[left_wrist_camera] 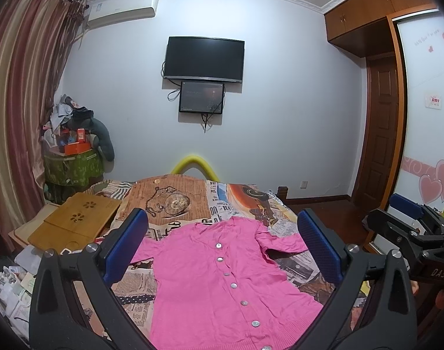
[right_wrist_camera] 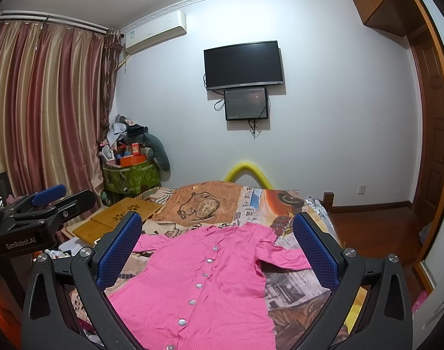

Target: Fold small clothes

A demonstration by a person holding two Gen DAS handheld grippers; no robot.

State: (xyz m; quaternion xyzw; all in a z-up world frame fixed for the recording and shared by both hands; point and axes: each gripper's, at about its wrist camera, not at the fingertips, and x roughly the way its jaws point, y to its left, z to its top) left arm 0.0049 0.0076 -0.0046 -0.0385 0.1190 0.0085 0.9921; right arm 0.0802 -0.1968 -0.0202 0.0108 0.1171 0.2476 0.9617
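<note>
Pink cardigan (left_wrist_camera: 222,280) lying flat and buttoned on the patterned bedspread (left_wrist_camera: 175,201), lower centre of both views. Its long axis runs from hem at the bottom edge to collar farther up the frame, sleeves spread to either side. Left gripper (left_wrist_camera: 222,245) and right gripper (right_wrist_camera: 217,246) hang above it, fingers spread wide, grasping nothing. A wooden lap desk (left_wrist_camera: 76,224) lies at left; a dark television (left_wrist_camera: 204,59) hangs on the wall beyond.

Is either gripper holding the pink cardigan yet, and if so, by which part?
No. Both the left gripper and right gripper are open above the pink cardigan, which lies flat and buttoned on the bed.
</note>
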